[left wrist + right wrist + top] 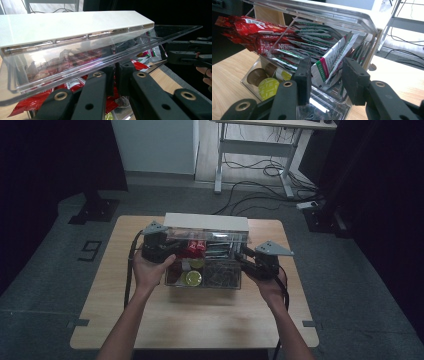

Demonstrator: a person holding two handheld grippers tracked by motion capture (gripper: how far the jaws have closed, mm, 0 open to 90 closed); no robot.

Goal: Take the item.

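Box (203,280) sits mid-table (150,320), between your two hands; clear acrylic, split into compartments, white back strip (206,221) along its far edge. Lid (207,236) is clear too, hinged at that strip and tilted up off the box.

Your left gripper (167,251) is at the lid's left end. In the left gripper view its jaws stand almost together, right under the lid's (75,62) front edge; whether they pinch that edge I can't tell.

Your right gripper (325,80) has a gap between its jaws, with a white sachet (329,62) standing in that gap, over the right rear compartment. Left pad looks close against the sachet; right pad shows a sliver of space, so a firm grip isn't confirmed.

Contents:
- Red sticks (259,32) in the rear left compartment, fanned out over the wall. "NESCAFE" reads partly on one; a barcode strip shows on another.
- White sachets with green and pink edge bands beside them. Print on them is too small to read.
- Capsules (268,86) front left: lime-green foil tops, plus brown ones (257,75). No legible text.
- Front right compartment (222,275) holds a dark tangle of small items in the high view; can't tell what.

Floor left of the table carries a marked "9" (90,251).
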